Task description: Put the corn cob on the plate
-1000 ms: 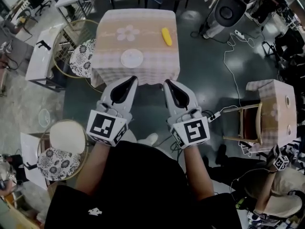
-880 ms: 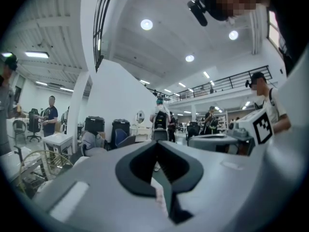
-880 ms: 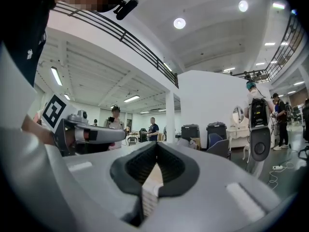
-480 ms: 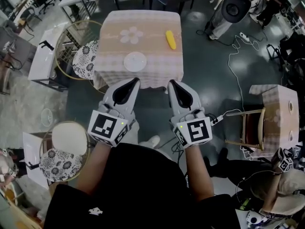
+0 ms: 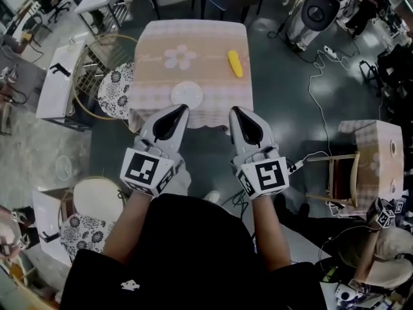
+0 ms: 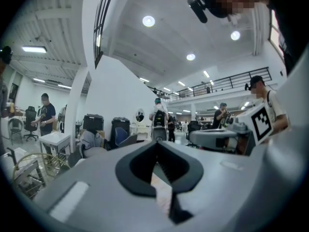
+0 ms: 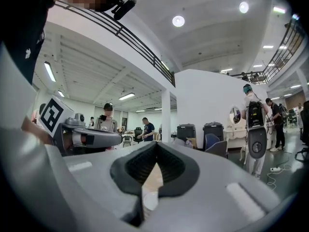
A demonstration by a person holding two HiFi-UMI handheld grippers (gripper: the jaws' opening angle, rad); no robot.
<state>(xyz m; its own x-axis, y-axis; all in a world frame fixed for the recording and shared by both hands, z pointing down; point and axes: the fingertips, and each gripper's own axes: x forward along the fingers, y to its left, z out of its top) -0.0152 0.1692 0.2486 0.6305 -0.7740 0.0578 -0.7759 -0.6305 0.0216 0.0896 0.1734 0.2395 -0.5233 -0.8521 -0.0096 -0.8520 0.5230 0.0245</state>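
Note:
A yellow corn cob [image 5: 235, 63] lies on the far right part of a small table with a pink checked cloth [image 5: 155, 99]. A white plate [image 5: 187, 95], with nothing on it, sits near the table's front edge. My left gripper [image 5: 182, 108] and right gripper [image 5: 234, 110] are held side by side just short of that edge, level and pointing at the table. Both are shut and hold nothing. In the left gripper view the left gripper [image 6: 155, 145] shows its jaws met at the tips, and so does the right gripper [image 7: 155, 145] in the right gripper view.
A round wire stool with a flowered cushion [image 5: 115, 86] stands left of the table, and a white desk [image 5: 57, 76] beyond it. A wooden chair [image 5: 337, 168] and a second clothed table [image 5: 373, 144] are at the right. Cables [image 5: 317, 66] run over the dark floor.
Both grippers and the head camera have moved toward the table, which now sits lower and nearer in the head view. The jaws have stayed shut.

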